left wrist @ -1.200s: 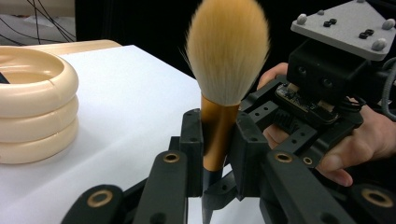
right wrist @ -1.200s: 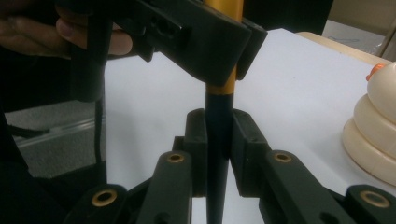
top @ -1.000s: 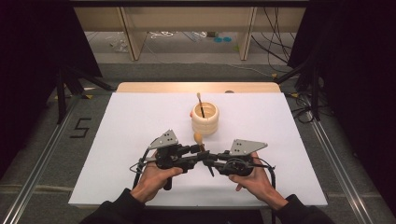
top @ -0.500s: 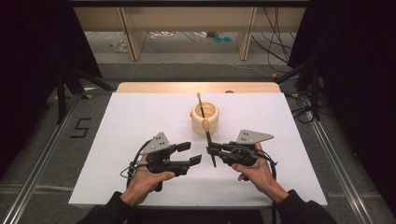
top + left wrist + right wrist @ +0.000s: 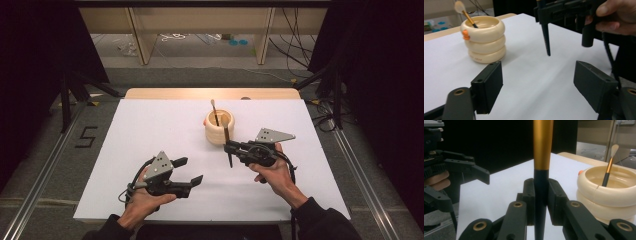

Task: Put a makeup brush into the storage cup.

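Observation:
A cream ribbed holder (image 5: 219, 126) (image 5: 485, 40) (image 5: 609, 192) stands on the white table top (image 5: 150, 125), with one brush (image 5: 214, 111) (image 5: 466, 13) (image 5: 610, 165) leaning in it, bristles up. My right gripper (image 5: 229, 146) (image 5: 541, 195) is shut on a second brush (image 5: 229, 157) (image 5: 543, 145), held upright just in front of the holder. Its dark handle tip (image 5: 546, 40) hangs above the table. My left gripper (image 5: 192, 170) (image 5: 539, 87) is open and holds nothing, near the front left of the table.
A wooden strip (image 5: 210, 93) edges the table's far side, with shelf legs and cables on the floor beyond. Dark stands flank the table on both sides. Bare white surface lies left and right of the holder.
The two grippers were together at the table's middle. The left one has opened and drawn back to the front left. The right one has carried the brush toward the holder.

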Tool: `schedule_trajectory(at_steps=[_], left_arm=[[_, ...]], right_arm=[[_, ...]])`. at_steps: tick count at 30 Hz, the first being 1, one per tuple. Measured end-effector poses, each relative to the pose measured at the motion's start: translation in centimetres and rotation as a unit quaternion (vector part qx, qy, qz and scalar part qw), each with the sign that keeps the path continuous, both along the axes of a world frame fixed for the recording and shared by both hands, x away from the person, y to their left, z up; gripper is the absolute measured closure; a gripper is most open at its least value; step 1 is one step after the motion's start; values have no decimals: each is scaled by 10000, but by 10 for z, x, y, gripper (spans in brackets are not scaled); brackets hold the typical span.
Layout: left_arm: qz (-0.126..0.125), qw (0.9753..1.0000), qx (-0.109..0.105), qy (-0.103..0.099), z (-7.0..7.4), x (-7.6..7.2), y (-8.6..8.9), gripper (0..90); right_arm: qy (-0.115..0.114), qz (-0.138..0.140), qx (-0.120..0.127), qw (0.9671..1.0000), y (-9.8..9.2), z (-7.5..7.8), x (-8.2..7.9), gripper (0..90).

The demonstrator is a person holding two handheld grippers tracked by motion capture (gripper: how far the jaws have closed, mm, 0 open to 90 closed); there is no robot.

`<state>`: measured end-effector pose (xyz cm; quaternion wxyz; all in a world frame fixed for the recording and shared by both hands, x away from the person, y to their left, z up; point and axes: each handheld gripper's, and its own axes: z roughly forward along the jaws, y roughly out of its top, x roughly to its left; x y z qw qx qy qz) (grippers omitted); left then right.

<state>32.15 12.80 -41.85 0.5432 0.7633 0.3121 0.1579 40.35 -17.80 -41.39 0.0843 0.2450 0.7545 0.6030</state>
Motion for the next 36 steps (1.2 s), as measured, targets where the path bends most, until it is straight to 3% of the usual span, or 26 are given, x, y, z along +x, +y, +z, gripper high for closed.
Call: schedule_trajectory(at_steps=[5, 8, 9, 11, 18, 20, 36], left_arm=[[212, 9998, 28, 51, -6, -4, 8, 162], [298, 9995, 40, 49, -9, -7, 13, 162], [317, 9995, 10, 64, -10, -8, 14, 161], [366, 9993, 10, 87, -12, -10, 17, 161], [329, 9992, 219, 28, -19, -17, 21, 159], [382, 9991, 141, 66, -19, -19, 21, 160], [479, 9985, 232, 115, -23, -23, 26, 160]], right_arm=[[-32, -52, 2, 10000, 0, 4, 6, 784], [-31, -63, 9, 10000, 0, 7, 9, 784], [-82, -95, 119, 9999, 1, 7, 11, 784], [-53, -110, 54, 9999, 0, 10, 12, 784], [-101, -181, 118, 9997, 2, 14, 21, 784], [-109, -232, 123, 9996, 1, 16, 24, 784], [-172, -443, 149, 9988, 5, 29, 50, 783]])
